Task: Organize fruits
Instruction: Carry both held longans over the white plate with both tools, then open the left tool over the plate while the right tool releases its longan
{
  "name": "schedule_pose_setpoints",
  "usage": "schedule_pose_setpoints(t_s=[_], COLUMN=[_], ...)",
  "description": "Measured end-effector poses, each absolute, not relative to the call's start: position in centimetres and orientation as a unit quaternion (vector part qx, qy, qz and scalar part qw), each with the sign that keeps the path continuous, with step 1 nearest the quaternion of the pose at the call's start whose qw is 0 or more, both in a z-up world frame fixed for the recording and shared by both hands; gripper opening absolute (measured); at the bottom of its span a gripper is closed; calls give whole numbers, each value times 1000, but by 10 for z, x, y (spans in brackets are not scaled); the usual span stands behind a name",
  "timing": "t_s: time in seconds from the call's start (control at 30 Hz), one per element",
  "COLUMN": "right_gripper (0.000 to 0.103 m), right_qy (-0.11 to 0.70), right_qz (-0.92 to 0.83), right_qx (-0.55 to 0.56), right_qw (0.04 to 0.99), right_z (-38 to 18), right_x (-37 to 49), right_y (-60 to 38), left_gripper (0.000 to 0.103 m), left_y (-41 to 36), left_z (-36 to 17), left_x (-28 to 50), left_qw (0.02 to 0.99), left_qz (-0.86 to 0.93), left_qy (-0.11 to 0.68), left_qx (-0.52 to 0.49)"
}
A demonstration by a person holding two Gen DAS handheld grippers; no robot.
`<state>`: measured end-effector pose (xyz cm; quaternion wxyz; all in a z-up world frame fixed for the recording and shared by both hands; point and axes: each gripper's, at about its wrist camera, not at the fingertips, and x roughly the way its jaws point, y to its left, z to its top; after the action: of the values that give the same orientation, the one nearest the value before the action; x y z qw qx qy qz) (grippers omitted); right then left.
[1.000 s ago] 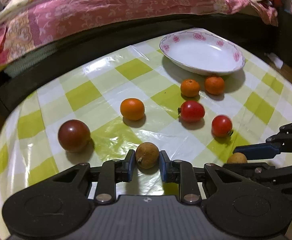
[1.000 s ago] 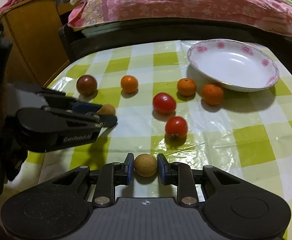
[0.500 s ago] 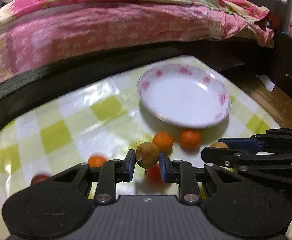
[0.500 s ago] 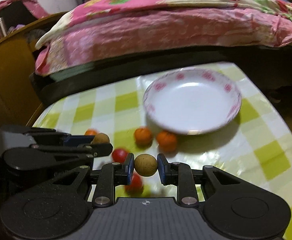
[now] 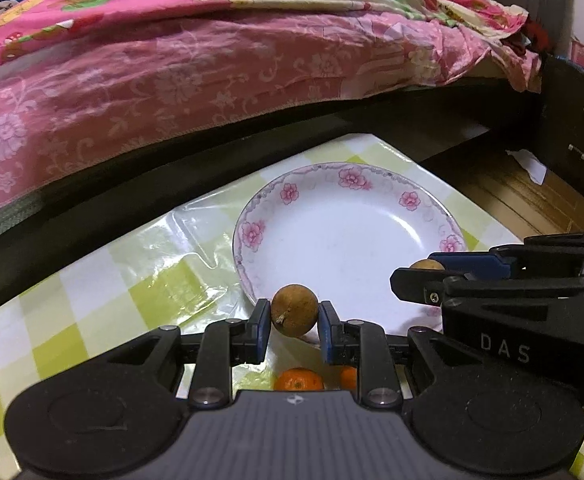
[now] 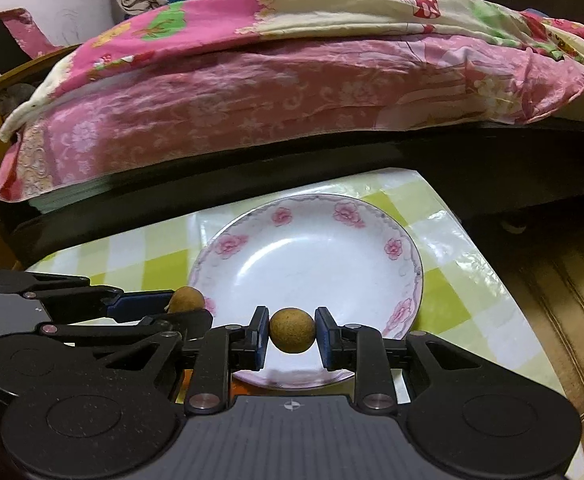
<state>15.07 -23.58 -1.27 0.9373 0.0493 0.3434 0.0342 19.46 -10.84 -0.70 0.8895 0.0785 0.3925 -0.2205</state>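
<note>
Both pairs of jaws are clamped tight, each on one small round brown fruit. Our left gripper point(image 5: 294, 320) pinches its brown fruit point(image 5: 294, 309) between the blue pads at lower centre of the left wrist view, in front of the near rim of the white plate point(image 5: 372, 208) with pink flowers. Our right gripper point(image 6: 292, 333) holds the second brown fruit point(image 6: 292, 330) the same way at lower centre of the right wrist view, over the near part of the same plate point(image 6: 324, 236).

We see each gripper from the other's camera too: the right one reaches in from the right edge of the left view, its fruit point(image 5: 426, 265) peeking above the black finger; the left one comes in from the left edge of the right view.

Nothing lies in the plate. It sits on the green-and-white checked tablecloth point(image 5: 104, 288). Two oranges show low in the left view, one point(image 5: 298, 379) just under the gripped fruit, another point(image 5: 348, 377) partly hidden beside it. A bed with a pink floral quilt point(image 5: 196, 64) fills the upper half.
</note>
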Motion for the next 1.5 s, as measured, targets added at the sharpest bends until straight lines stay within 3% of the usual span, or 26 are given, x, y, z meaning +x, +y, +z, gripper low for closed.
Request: schedule_pose_setpoints(t_s=[1.5], right_gripper=[29], right_qy=[343], right_qz=[12], right_qx=[41], right_qw=[939], right_z=[-22], right_x=[172], right_y=[-246], left_gripper=[35], left_y=[-120], left_z=[-10], left_x=[201], left_qw=[894], left_qz=[-222], left_qy=[375], left_qx=[100])
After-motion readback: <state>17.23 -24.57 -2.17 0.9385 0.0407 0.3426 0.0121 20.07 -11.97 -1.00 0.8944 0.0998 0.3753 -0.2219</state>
